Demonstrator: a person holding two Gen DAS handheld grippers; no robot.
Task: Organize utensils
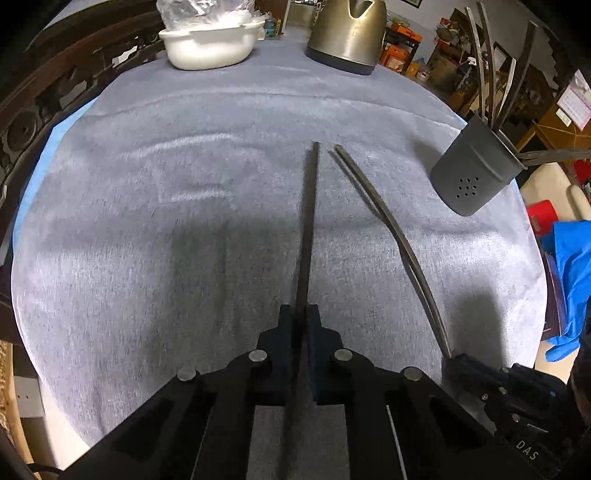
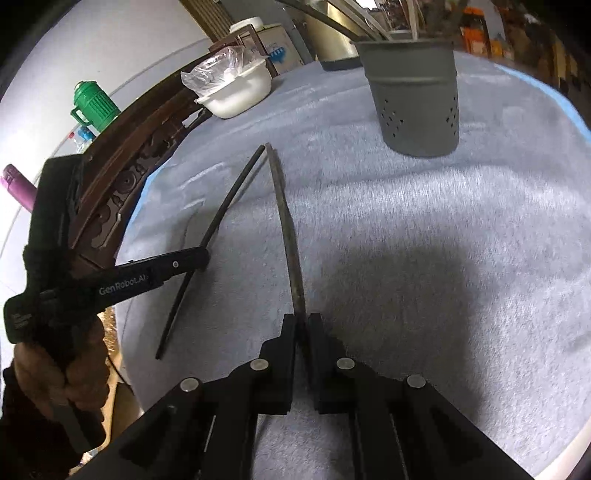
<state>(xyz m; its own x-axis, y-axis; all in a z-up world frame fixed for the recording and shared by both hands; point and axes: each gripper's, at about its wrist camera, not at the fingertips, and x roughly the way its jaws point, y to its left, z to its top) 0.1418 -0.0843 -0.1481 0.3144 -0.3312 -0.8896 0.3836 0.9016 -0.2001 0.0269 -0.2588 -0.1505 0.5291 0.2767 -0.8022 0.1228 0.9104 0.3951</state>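
Two dark chopsticks lie out on the grey-covered worktop: one chopstick on the left, another chopstick on the right. One grey perforated utensil holder stands far right, with about five utensil handles rising from it. One white bowl and one metal kettle sit at the far edge. Two pairs of tongs show: the left tongs and the right tongs.

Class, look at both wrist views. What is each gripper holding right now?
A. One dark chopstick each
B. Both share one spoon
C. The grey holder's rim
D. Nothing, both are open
A: the left gripper is shut on the straight chopstick, and the right gripper is shut on the other chopstick.
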